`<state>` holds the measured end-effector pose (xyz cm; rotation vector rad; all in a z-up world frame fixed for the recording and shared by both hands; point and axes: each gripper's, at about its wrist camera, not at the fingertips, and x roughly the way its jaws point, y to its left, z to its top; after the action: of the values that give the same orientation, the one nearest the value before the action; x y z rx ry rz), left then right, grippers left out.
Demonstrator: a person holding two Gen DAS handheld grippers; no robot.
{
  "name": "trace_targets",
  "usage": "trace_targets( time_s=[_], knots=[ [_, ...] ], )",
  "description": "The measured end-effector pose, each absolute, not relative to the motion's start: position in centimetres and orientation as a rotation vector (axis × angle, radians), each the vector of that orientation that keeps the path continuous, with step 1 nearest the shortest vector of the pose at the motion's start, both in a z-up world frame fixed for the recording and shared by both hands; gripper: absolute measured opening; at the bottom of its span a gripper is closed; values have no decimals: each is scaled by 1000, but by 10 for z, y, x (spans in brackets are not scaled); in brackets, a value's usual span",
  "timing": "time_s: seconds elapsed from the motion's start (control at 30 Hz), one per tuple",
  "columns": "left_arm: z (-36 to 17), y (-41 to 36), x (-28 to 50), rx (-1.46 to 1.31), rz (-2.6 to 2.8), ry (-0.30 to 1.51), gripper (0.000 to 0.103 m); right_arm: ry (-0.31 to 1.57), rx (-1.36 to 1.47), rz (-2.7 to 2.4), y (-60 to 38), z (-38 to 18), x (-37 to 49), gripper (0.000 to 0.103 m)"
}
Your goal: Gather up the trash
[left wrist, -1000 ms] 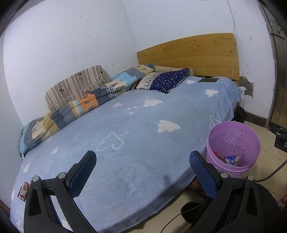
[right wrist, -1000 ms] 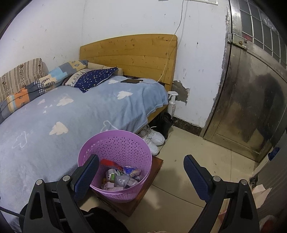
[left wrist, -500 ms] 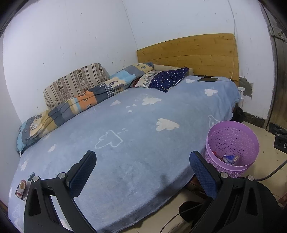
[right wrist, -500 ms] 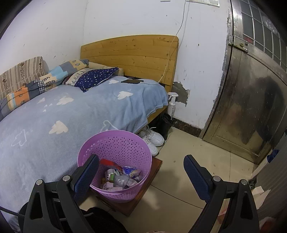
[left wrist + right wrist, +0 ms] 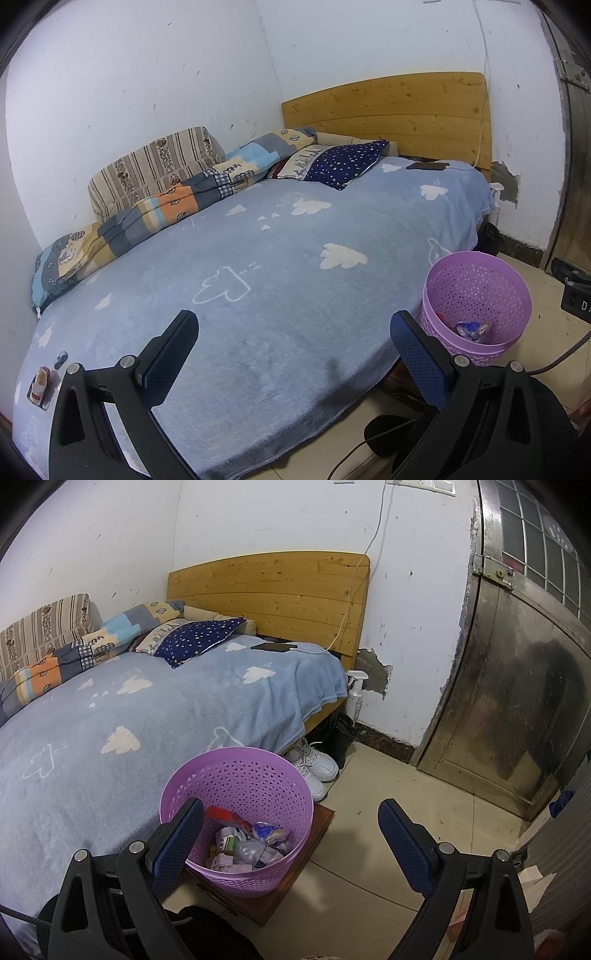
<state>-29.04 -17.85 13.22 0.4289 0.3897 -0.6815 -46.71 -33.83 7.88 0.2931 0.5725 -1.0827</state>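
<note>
Beside the bed (image 5: 280, 280) a purple basket (image 5: 236, 797) holds wrappers (image 5: 251, 843); near the bed's left edge lies what may be a small packet (image 5: 38, 384). Left gripper (image 5: 291, 354) and right gripper (image 5: 291, 834): jaws released, empty

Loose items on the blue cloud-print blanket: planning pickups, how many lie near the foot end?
2: a small red-and-white packet at the blanket's near-left corner, a tiny dark object just beyond it. Others may be hidden.

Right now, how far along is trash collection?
Done: the purple basket beside the bed already holds wrappers and packets. In hand: nothing; left gripper and right gripper are both open and empty. Left: a small packet and a small dark item on the blue blanket.
</note>
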Motion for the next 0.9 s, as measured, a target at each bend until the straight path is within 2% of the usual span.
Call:
trace_targets(
  time_s=[0.9],
  knots=[
    [134,-178,-292,419,-673,385,103,574,289,-1082,-337,79,-465,96]
  ],
)
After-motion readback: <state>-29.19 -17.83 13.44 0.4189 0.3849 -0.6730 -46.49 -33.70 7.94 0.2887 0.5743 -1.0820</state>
